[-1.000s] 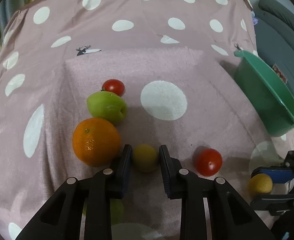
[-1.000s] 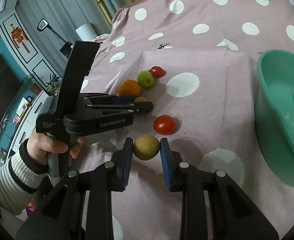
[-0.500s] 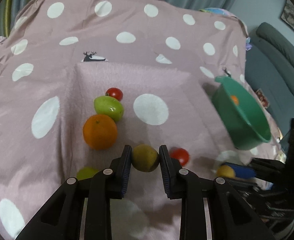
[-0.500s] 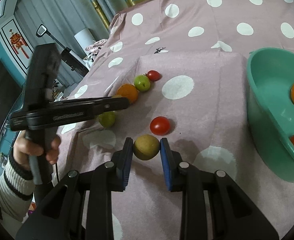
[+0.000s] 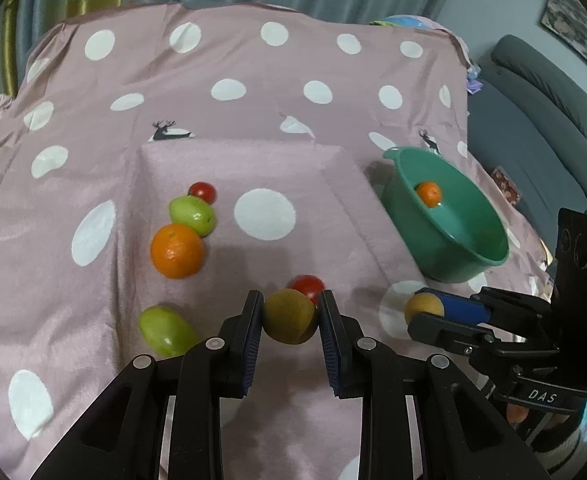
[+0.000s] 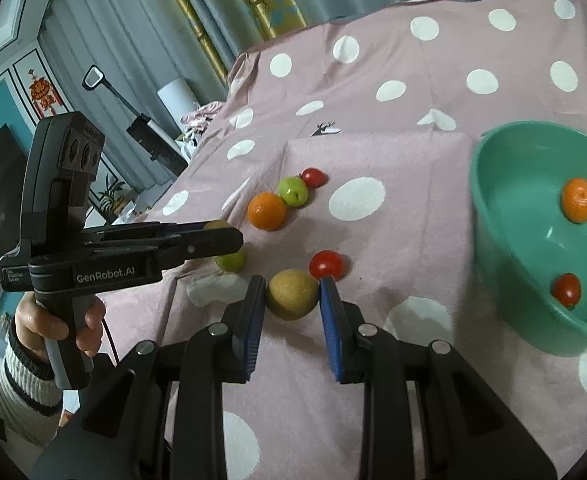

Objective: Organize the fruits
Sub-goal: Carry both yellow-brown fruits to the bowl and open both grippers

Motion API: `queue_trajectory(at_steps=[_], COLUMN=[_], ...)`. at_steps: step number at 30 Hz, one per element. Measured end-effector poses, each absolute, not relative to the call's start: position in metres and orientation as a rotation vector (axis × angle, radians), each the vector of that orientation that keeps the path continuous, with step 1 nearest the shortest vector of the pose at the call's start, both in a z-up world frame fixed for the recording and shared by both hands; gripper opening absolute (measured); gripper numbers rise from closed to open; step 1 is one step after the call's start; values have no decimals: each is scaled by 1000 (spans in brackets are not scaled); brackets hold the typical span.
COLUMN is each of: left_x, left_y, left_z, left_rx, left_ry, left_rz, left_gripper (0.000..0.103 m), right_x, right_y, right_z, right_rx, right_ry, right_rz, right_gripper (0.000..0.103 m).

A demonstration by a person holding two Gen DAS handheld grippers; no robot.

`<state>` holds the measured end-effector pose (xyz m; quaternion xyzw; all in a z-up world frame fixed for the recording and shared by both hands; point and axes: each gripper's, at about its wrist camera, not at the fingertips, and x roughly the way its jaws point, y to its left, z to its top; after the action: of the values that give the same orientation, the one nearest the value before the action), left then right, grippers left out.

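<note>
Carrying two fruits at once, each tool is clamping its own piece: the left tool (image 5: 290, 322) is holding a brownish-green fruit (image 5: 289, 321) between its blue pads, and the right tool (image 6: 291, 298) is gripping a yellow-brown fruit (image 6: 292, 294) the same way. The green basin (image 5: 489, 258) is sitting at the right of the dotted pink cloth (image 5: 253, 152), so a good delivery is likely meaning keeping both grips firm, bringing each round fruit over the rim before letting go, and releasing low so nothing is bouncing out; taking turns at the basin would be avoiding a clash between the tools. The left wrist view is showing only one small orange (image 5: 428, 193) inside the basin, while the right wrist view is also revealing a tomato (image 6: 566, 289) lying lower in it. That view is showing the person's left hand (image 6: 59, 320) too. Loose on the cloth are lying a large orange (image 5: 177, 251), two green fruits (image 5: 192, 215) (image 5: 166, 331) and two tomatoes (image 5: 202, 192) (image 5: 306, 285).
</note>
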<state>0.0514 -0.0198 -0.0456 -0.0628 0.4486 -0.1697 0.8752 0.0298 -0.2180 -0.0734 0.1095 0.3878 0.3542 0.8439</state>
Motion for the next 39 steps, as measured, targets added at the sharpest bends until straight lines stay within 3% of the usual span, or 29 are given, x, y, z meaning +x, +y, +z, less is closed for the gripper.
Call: queue_trajectory(at_steps=[26, 39], left_x=[83, 111], left_y=[-137, -197], left_z=[-6, -26], left_rx=[-14, 27], left_ry=[868, 930], left_rz=[-603, -709], left_gripper=[28, 28], right_x=[35, 39], right_y=[-323, -362], right_z=[-63, -77], right_rx=[361, 372], right_ry=[678, 692], right_rz=[534, 397], right_gripper=[28, 28])
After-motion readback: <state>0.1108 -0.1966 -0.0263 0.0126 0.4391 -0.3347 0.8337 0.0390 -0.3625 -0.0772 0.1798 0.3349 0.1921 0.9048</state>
